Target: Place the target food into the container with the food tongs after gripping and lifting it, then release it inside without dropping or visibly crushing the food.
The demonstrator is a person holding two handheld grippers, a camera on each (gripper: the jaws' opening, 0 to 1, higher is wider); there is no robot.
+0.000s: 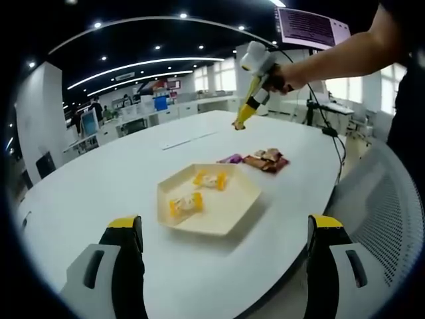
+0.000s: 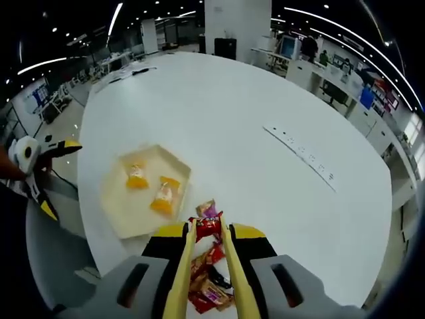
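While two yellow snacks (image 1: pixel 197 191) are lying in the tray (image 1: pixel 229 211), the right gripper (image 2: pixel 208 234) is squeezing yellow tongs (image 2: pixel 234 279) whose tips are pinching a red packet (image 2: pixel 207 227) above the pile (image 1: pixel 265 159), just beside the tray. Carrying and releasing are remaining; the left gripper (image 1: pixel 226 232) is hanging wide apart, holding nothing.

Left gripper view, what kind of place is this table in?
Probably an open-plan office or lab: a large white table, rows of desks with monitors behind it, strip ceiling lights overhead, and a mesh office chair at the table's edge.
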